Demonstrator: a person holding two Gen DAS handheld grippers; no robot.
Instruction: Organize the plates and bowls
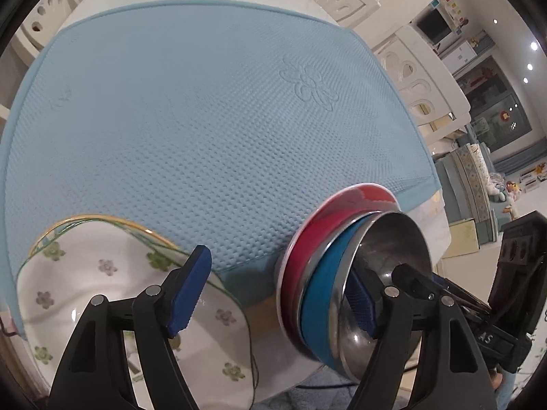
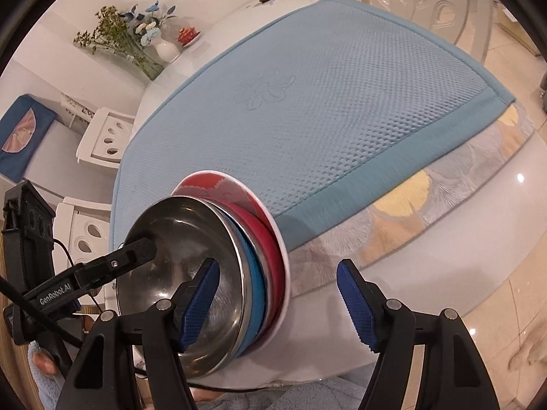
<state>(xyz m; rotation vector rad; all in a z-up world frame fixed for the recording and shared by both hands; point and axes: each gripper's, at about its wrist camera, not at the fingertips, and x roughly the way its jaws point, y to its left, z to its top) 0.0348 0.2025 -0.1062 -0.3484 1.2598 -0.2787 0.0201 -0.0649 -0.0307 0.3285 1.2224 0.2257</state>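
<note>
Both my grippers, left [image 1: 280, 294] and right [image 2: 278, 299], gape open around the steel bowl [image 2: 191, 273] stacked on red plates [image 2: 270, 249]. Stacking looks finished; next, I'd fetch the flowered plate [image 1: 102, 290] beneath my left.

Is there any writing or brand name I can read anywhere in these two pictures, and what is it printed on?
"GenRobot.AI": white letters on the black finger of the left gripper, seen from the right wrist view.
"AS": white letters on the black body of the right gripper, seen from the left wrist view; the rest of the word is hidden.
Coloured notes on the far wall: too small to read.
Bowls, plates and the blue mat: no writing, only an embossed flower.
</note>
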